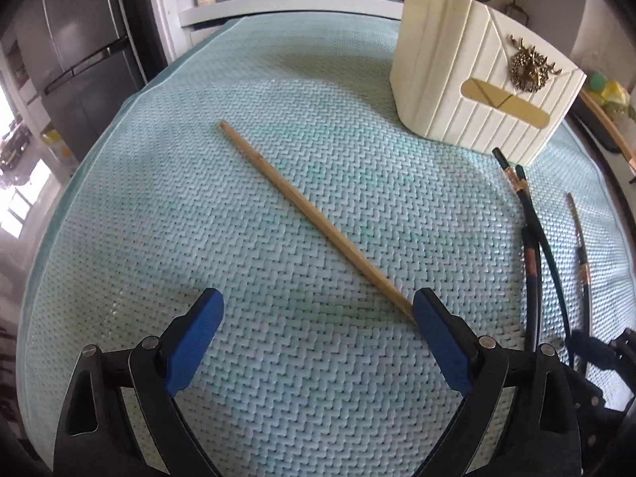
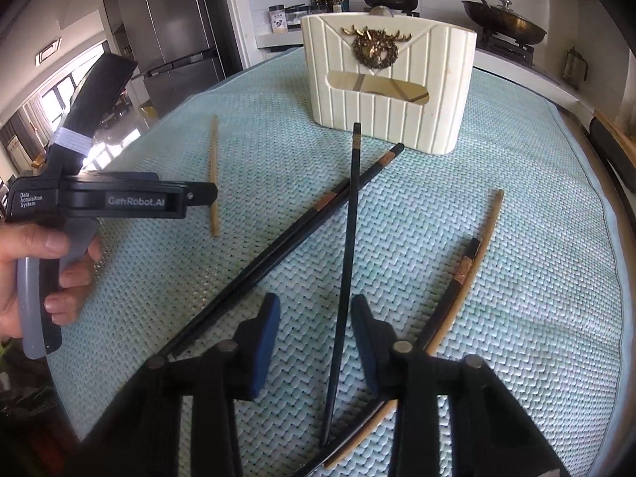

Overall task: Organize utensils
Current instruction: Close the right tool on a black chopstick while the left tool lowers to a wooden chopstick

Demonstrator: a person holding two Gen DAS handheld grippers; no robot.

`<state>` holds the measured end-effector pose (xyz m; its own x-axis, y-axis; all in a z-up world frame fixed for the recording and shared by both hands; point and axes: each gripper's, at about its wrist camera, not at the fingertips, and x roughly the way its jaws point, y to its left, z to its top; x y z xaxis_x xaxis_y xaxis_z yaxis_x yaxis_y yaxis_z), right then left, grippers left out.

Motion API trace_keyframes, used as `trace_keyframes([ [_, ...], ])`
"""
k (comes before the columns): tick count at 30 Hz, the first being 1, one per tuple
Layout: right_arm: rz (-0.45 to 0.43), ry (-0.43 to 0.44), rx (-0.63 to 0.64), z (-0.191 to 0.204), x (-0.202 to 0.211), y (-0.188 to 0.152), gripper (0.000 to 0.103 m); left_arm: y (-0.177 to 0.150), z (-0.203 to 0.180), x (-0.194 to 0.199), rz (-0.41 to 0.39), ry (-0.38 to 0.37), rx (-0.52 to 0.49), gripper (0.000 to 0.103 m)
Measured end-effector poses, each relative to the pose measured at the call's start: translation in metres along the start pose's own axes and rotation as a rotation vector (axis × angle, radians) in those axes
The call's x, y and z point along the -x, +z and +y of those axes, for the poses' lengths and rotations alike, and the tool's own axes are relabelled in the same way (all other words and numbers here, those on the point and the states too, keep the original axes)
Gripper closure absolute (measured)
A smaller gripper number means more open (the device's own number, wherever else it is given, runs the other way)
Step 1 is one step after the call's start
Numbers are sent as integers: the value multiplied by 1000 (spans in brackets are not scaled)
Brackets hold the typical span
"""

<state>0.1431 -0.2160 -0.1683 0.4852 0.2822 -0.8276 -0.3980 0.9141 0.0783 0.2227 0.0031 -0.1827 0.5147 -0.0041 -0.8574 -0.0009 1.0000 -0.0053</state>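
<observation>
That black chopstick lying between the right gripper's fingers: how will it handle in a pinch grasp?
The black chopstick looks thin, straight and rigid, so probably stiff and light. Its glossy finish suggests that it may slip in the pads. It lies across another dark pair, so lifting it may nudge those. The right hand-held gripper straddles it, jaws open.

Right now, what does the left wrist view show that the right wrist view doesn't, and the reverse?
Only the left wrist view shows the left gripper head-on, jaws open, with the light wooden chopstick's near tip at its right pad.

Only the right wrist view shows the right gripper, jaws open around one dark chopstick, and a light chopstick and a dark one lying alongside each other to the right.

Both show the cream holder, the teal mat and dark chopsticks.
</observation>
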Motion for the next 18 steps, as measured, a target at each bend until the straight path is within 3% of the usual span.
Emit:
trace_keyframes([
  [1, 6, -19, 7, 0, -2, -1, 87, 1, -2, 1, -3, 12, -11, 7],
  [4, 9, -41, -2, -2, 1, 0, 97, -1, -6, 9, -20, 36, -67, 27],
  [6, -13, -47, -3, -2, 10, 1, 97, -4, 0, 8, 15, 36, -93, 67],
  [7, -23, -49, -3, -1, 16, 1, 97, -6, 5, 10, 10, -9, -86, 74],
  [8, -35, -54, -5, -1, 21, 2, 97, -8, 10, 11, 18, -12, -83, 90],
  [9, -49, -55, -7, -1, 26, 3, 97, -9, 15, 13, 24, -18, -85, 99],
  [14, -97, -5, -61, -7, 52, 9, 97, -12, 41, 27, 11, -173, -31, 101],
  [16, -112, 0, -76, -8, 60, 10, 97, -12, 35, 39, -24, -200, -101, 101],
  [18, -122, 8, -91, -13, 68, 11, 98, -10, 24, 47, -53, -215, -216, 90],
])
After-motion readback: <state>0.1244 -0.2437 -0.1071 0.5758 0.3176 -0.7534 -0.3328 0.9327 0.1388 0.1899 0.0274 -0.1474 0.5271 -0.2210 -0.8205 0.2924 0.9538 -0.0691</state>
